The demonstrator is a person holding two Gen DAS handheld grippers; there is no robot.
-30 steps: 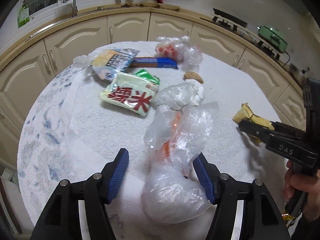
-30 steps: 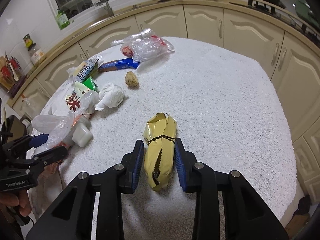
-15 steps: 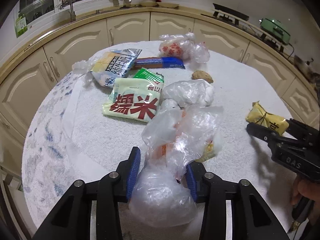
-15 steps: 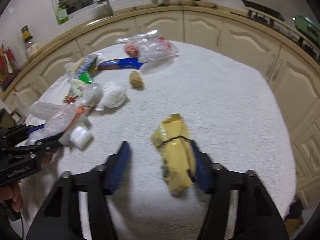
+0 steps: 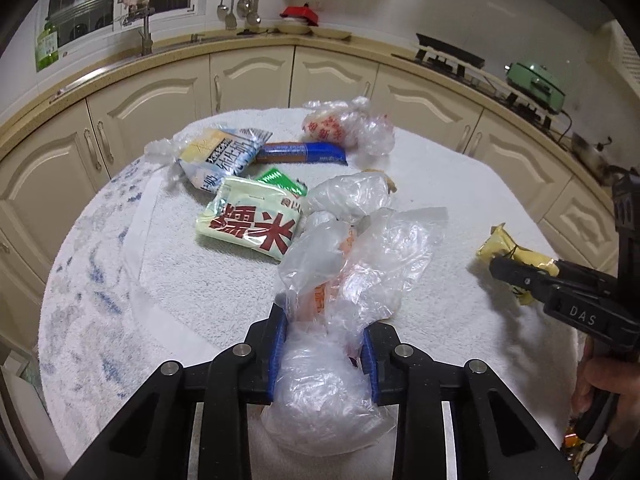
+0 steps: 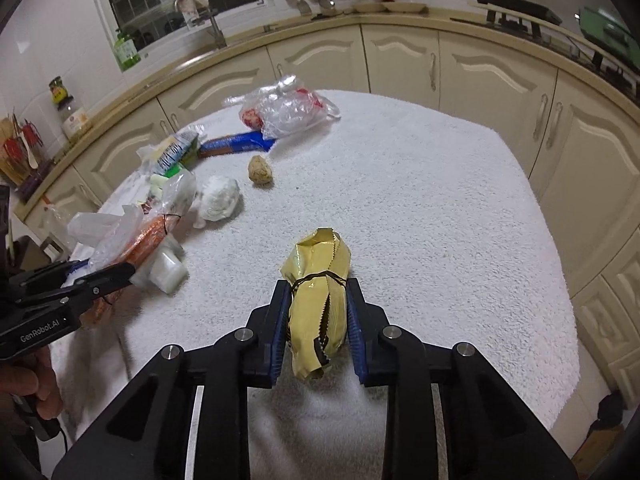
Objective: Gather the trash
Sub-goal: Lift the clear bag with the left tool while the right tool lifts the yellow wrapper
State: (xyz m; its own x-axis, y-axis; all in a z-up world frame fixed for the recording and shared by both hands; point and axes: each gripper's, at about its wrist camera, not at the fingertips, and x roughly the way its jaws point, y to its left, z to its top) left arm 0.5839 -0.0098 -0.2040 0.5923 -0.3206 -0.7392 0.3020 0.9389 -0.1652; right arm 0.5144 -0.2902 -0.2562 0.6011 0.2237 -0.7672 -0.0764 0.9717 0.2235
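Gripping now: both claws are loaded, one piece of trash each, on the white towel-covered table (image 6: 440, 184).
Left gripper (image 5: 325, 344): clamped on the clear plastic bag (image 5: 332, 384), blue pads squeezing its crumpled neck; the bulging bottom sits near the table's front edge, the loose top flares toward the other litter.
Right gripper (image 6: 318, 322): closed on the gold foil wrapper (image 6: 318, 300), pads on both long sides, just behind the dark band tied around it; the wrapper lies mid-table, well apart from the pile.
Doing it well: the person should keep both squeezes firm; film and foil look slippery and will likely crush rather than resist.
Lift: straight up, so the bag's loose flaps do not drag the green-and-red packet (image 5: 250, 222) just beside it.
Risk: the bag's heavy bottom may swing or slide through the pads.
Left to collect: knotted white bag (image 6: 218, 198), brown lump (image 6: 260, 170), blue bar wrapper (image 5: 302, 153), red-printed bag (image 5: 344, 130).
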